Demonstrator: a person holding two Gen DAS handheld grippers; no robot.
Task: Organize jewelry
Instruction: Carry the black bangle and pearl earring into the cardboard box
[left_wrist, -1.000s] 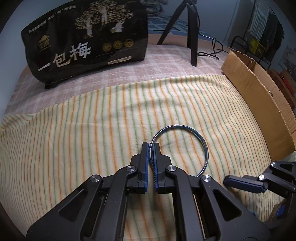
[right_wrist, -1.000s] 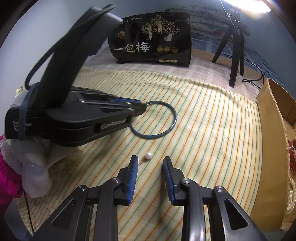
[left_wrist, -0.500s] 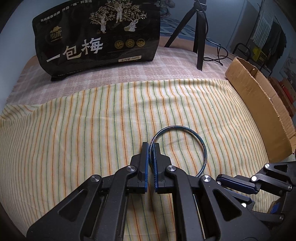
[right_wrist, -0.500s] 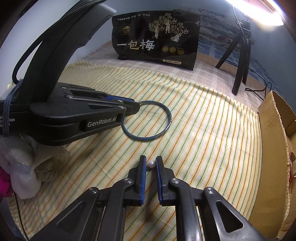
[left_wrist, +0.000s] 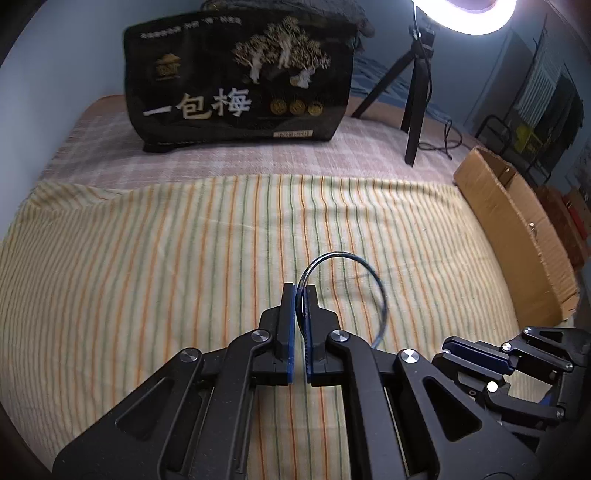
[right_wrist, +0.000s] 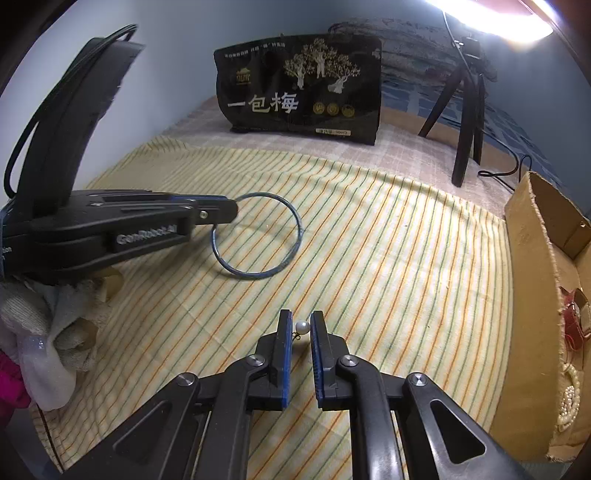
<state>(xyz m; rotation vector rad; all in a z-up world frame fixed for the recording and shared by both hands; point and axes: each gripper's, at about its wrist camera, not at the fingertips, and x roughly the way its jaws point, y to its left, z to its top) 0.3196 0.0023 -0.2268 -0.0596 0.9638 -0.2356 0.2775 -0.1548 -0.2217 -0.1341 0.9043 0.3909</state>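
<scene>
A thin blue bangle (left_wrist: 382, 295) is clamped at its rim by my left gripper (left_wrist: 300, 290), which is shut on it. In the right wrist view the bangle (right_wrist: 297, 229) tilts over the striped cloth (right_wrist: 369, 258), its far side low, with the left gripper (right_wrist: 231, 210) at the left. My right gripper (right_wrist: 302, 315) is shut on a small white pearl earring (right_wrist: 302, 326), whose tiny hook shows by the left pad. The pearl (left_wrist: 492, 387) also shows at the lower right of the left wrist view.
An open cardboard box (right_wrist: 532, 258) stands along the right edge, holding a pearl string (right_wrist: 567, 402) and a red item. A black printed bag (left_wrist: 236, 81) and a tripod (left_wrist: 417, 103) stand at the back. A gloved hand (right_wrist: 55, 332) holds the left gripper.
My right jaws have closed from wide apart onto the pearl. The left gripper has shifted and rolled with the bangle, which now stands more edge-on.
</scene>
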